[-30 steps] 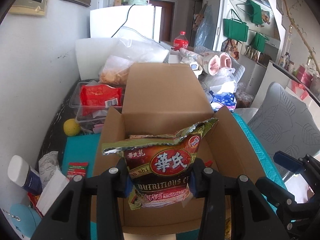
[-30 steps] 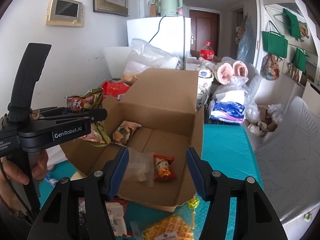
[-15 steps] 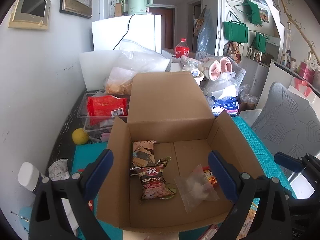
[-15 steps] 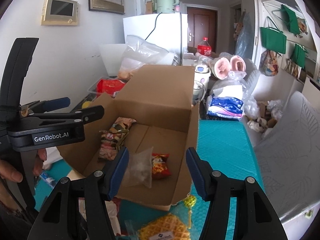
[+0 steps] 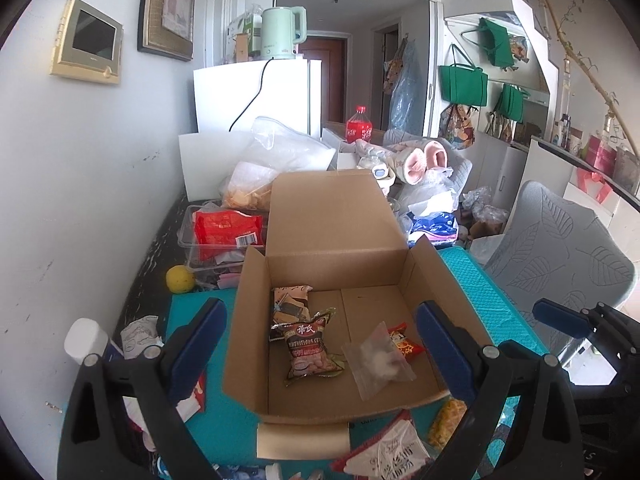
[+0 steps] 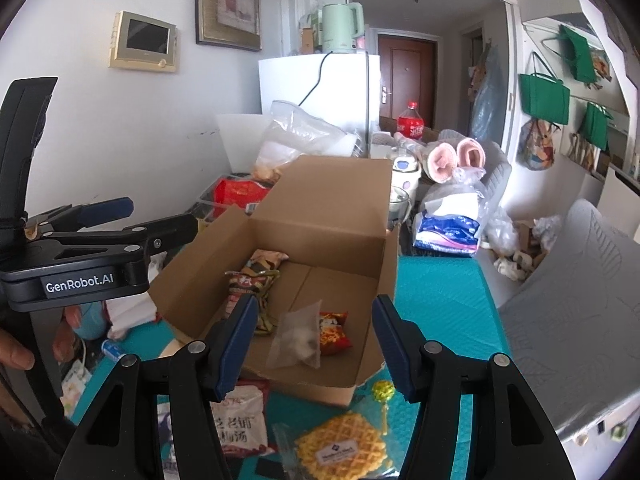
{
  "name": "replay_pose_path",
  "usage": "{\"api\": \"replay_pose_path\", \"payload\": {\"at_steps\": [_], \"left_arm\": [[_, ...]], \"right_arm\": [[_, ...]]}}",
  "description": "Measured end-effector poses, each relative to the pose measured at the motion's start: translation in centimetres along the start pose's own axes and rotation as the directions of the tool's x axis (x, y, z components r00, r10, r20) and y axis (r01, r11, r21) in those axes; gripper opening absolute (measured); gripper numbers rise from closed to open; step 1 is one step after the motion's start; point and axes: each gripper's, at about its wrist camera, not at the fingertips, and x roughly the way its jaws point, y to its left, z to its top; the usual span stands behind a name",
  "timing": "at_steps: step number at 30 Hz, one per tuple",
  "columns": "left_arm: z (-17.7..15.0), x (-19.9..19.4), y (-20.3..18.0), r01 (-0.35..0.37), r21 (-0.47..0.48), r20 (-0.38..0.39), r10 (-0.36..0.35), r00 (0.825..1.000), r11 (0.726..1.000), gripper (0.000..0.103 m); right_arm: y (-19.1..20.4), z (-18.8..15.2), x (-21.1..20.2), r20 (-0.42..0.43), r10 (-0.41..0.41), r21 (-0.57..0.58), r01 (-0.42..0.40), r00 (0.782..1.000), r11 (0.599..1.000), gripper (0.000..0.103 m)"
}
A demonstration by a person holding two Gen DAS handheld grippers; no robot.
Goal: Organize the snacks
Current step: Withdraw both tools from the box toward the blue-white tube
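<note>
The left gripper (image 5: 320, 344) hangs tilted downward over the near edge of the cardboard box (image 5: 340, 272), its blue-padded jaws spread wide with nothing between them. They have just been opening, and the dark red snack bag (image 5: 310, 350) lies loose on the box floor, at about seven o'clock from the box's middle, overlapping a pale packet (image 5: 290, 300) at its eleven o'clock. A clear plastic pouch (image 5: 378, 360) sits at the red bag's three o'clock, partly covering a small orange-red packet (image 5: 404, 342).

The right gripper (image 6: 314, 344) also points down toward the box, from its near right corner, with jaws about half apart and empty; the clear pouch shows through the gap but nothing presses on it. At its nine o'clock the left tool's black body stands side-on, and fingers (image 6: 16, 354) of the person's hand curl round its handle at the frame's edge.

On the teal mat (image 6: 440, 292) in front of the box lie a waffle in a wrapper (image 6: 344, 446) and a white and red packet (image 6: 240, 420). What sits under the left gripper's near arms is too cramped to make out.
</note>
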Motion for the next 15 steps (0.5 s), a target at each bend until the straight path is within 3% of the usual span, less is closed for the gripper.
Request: {"api": "replay_pose_path", "payload": {"at_steps": [10,15], "left_arm": [[-2.0,-4.5,1.4,0.012,0.016,0.020,-0.013,1.000,1.000,0.097],[-3.4,-6.2,1.9,-0.027,0.056,0.046,0.024,0.999,0.998,0.097]], "right_arm": [[3.0,-1.0,-2.4,0.027,0.035,-0.034,-0.034,0.999,0.999,0.067],[4.3,-2.0,-2.7,0.020,0.056,-0.033,-0.056,0.998,0.998,0.067]]}}
